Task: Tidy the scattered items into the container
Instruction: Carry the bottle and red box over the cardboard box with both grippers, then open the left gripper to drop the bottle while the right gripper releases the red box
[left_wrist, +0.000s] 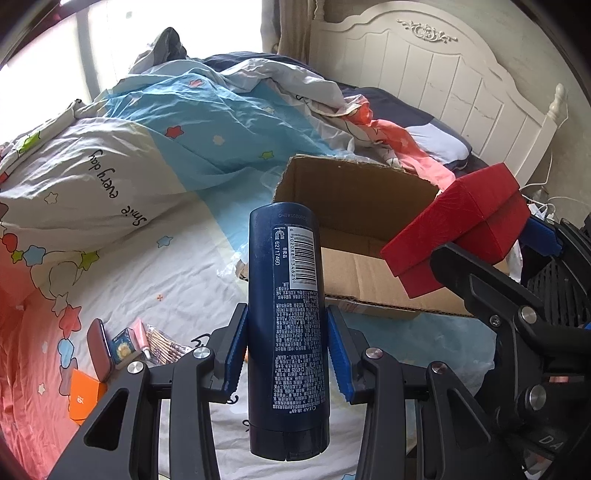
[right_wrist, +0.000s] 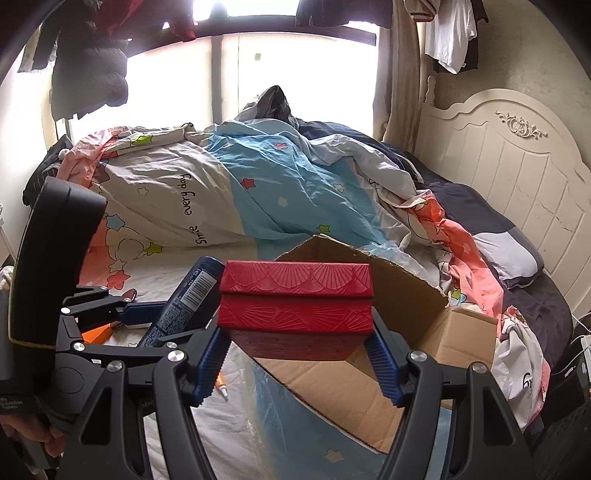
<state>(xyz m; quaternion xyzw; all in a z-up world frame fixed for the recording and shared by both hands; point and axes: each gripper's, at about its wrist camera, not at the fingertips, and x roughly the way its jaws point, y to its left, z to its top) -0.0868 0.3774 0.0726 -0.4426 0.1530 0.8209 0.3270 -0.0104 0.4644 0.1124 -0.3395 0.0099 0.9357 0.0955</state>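
Both grippers loaded, cardboard box ahead as landmark.

Left wrist view: left gripper (left_wrist: 288, 347) is clamped on the dark blue bottle (left_wrist: 286, 325) at mid-body, cap end nearest the camera, base pointing toward the cardboard box (left_wrist: 354, 206). Bottle is judged rigid, smooth plastic with some weight; the round wall could slip or roll, so the mid-body hold across the label looks sound. Remaining small items (left_wrist: 122, 347) lie on the bed sheet (left_wrist: 177, 280), well left of the box and on its near side.
Right wrist view: right gripper (right_wrist: 295, 339) grips the red box (right_wrist: 295, 299) by its two end faces, near the box's front-left corner, seemingly above rim height. Red box is judged light, stiff card with a separate lid; holding the lower half, as here, should keep the lid from lifting off.
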